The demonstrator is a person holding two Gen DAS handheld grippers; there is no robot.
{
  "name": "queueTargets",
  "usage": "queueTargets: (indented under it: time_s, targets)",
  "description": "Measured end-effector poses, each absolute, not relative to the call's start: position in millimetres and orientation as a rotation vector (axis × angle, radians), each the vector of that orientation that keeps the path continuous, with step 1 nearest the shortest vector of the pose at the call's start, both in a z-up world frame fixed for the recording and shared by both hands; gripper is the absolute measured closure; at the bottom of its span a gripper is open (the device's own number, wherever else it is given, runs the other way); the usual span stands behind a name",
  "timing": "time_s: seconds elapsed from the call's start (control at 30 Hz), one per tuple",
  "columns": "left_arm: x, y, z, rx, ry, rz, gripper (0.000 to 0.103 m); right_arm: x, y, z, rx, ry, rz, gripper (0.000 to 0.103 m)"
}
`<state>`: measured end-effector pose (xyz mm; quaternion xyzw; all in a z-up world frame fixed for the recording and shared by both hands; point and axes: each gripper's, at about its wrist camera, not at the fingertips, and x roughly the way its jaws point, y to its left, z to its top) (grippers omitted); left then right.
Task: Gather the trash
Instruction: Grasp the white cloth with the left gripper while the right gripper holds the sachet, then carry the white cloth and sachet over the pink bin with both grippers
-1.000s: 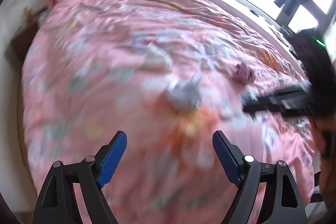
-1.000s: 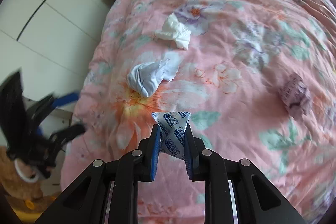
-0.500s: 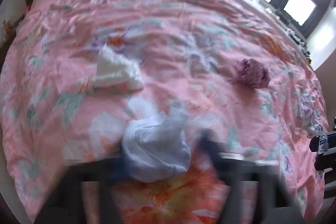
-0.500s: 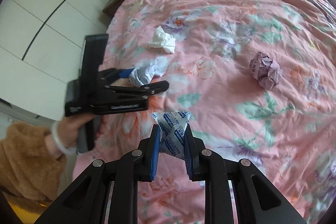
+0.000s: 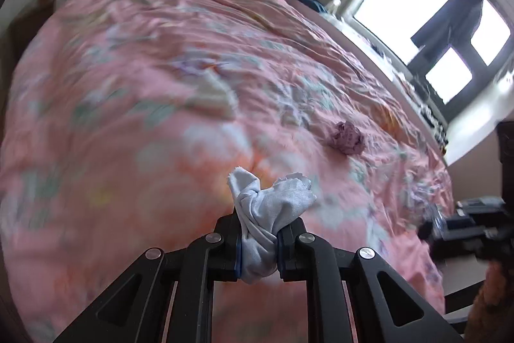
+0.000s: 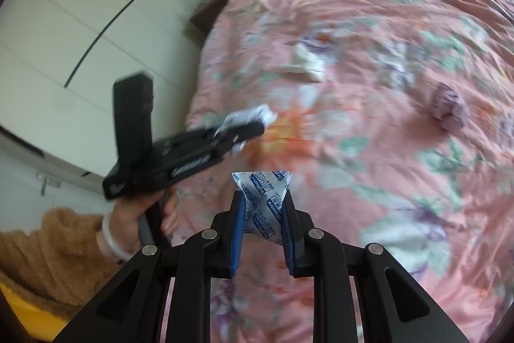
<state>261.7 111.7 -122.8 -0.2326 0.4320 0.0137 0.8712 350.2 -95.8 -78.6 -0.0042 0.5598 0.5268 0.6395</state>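
While the left gripper [image 5: 258, 241] clamped its jaws on a white tissue wad [image 5: 268, 208], the right gripper [image 6: 261, 233] pinched a desiccant sachet [image 6: 265, 198] above the bed [image 6: 369, 37].

**Trash on pink floral duvet**

Crumpled pale-blue tissue [image 5: 270, 208]: pinched, raised above duvet [image 5: 128, 85]. Desiccant sachet [image 6: 263, 201], white w/ blue print: pinched, off duvet. Purple paper ball [image 5: 348, 142]: lying mid-duvet. White tissue wad [image 6: 308, 60]: blurred, lying on duvet nearer headboard end.

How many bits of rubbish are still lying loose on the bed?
2: a white tissue mid-bed and a purple paper ball toward the window side. Folds may hide more.
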Motion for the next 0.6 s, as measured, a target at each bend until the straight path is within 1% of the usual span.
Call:
queueTargets:
  time_s: [0.23,0.4,0.47,0.6]
  targets:
    - [96.8,158.7,-116.1,-0.575,0.897,0.298,0.087,279.6,-39.2,-56.0,-0.076,1.275,1.368,0.082]
    - [-23.3,194.5,-134.4,-0.643,0.943,0.519,0.087,204.1,20.4,-48.7,-0.137,1.293,1.526,0.082]
    - [-64.1,201.2,-140.2,-0.663,0.934,0.583,0.087,166.1,45.2,-47.7,-0.188,1.303,1.584,0.082]
    - [-140.9,206.6,-165.3,-0.723,0.991,0.691,0.087,101.1,82.0,-53.2,-0.247,1.360,1.658,0.082]
